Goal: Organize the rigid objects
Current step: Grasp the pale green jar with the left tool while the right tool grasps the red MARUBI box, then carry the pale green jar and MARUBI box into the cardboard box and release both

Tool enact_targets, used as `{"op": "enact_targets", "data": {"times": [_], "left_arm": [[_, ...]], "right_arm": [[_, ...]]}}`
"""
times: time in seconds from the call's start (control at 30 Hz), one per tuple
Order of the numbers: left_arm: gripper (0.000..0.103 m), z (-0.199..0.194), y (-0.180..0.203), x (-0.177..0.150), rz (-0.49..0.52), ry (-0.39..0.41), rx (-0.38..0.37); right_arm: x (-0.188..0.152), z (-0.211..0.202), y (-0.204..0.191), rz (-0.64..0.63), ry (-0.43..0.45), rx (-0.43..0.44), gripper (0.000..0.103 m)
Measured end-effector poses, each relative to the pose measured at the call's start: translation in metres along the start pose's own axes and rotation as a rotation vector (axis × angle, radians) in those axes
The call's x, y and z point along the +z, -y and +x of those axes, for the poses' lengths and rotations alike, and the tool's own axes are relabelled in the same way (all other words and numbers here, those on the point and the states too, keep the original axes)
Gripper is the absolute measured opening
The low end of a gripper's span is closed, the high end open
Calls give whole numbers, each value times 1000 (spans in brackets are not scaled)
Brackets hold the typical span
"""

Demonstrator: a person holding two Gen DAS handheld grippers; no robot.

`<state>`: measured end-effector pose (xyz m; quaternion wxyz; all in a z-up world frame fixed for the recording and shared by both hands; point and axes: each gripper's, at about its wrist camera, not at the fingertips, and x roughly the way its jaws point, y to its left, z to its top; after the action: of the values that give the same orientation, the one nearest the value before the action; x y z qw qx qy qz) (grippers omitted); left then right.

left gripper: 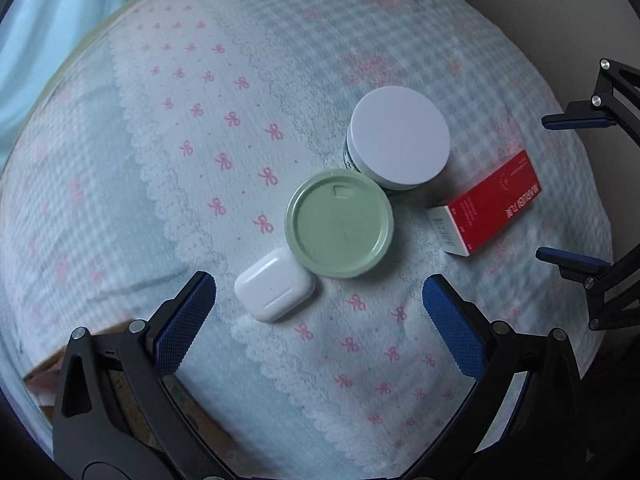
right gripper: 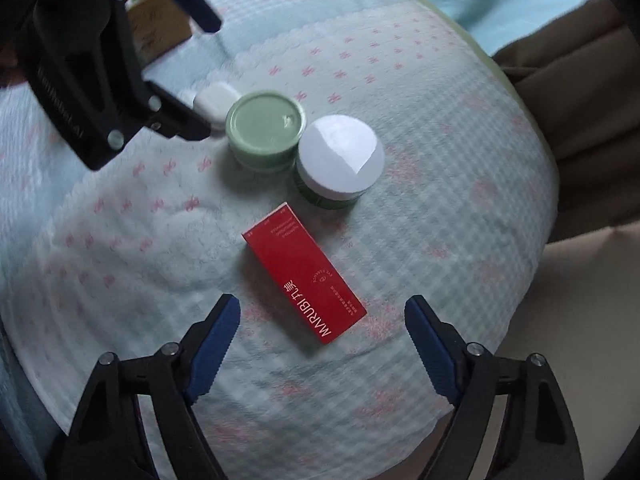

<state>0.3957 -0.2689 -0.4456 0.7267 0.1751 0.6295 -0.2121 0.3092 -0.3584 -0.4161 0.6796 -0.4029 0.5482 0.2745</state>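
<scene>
Four things sit on a padded surface under a checked blanket [left gripper: 120, 208] with pink bows. A white earbud case [left gripper: 274, 290], a green-lidded jar [left gripper: 338, 223] and a white-lidded jar [left gripper: 398, 137] form a touching diagonal row near the middle. A red box [right gripper: 305, 279] lies flat just beside the white-lidded jar, toward the blanket's edge. The left gripper [left gripper: 319, 324] hangs above the earbud case, jaws spread wide and empty. The right gripper [right gripper: 322, 343] hovers over the red box, jaws apart and, as far as the blurred view shows, not touching it.
</scene>
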Motion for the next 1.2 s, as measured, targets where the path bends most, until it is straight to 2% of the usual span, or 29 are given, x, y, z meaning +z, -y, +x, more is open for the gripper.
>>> {"op": "enact_targets", "data": {"times": [0.23, 0.33, 0.4, 0.47, 0.5, 0.53, 0.63, 0.77, 1.03, 1.2], "left_arm": [[103, 51, 3, 14, 50, -76, 16], [103, 61, 3, 19, 54, -81, 16], [103, 66, 2, 22, 49, -78, 3], [97, 71, 2, 26, 51, -79, -6], [83, 73, 1, 27, 52, -83, -22], [70, 76, 3, 32, 49, -90, -59], [68, 79, 7, 32, 52, -85, -70], [68, 78, 5, 28, 43, -63, -83], [68, 53, 1, 15, 24, -35, -80], [68, 23, -7, 0, -26, -12, -90]], "right_arm": [[11, 50, -24, -265, -94, 21, 76], [13, 60, -26, -304, -98, 36, 76], [15, 66, -23, -299, -106, 55, 70], [18, 71, -21, -288, -124, 84, 63], [18, 74, -21, -287, -129, 90, 57], [19, 75, -21, -289, -127, 90, 57], [22, 76, -20, -285, -118, 87, 45], [25, 75, -18, -284, -111, 92, 43], [18, 63, -13, -139, -104, 113, 39], [13, 42, 8, 94, -79, 164, 37]]}}
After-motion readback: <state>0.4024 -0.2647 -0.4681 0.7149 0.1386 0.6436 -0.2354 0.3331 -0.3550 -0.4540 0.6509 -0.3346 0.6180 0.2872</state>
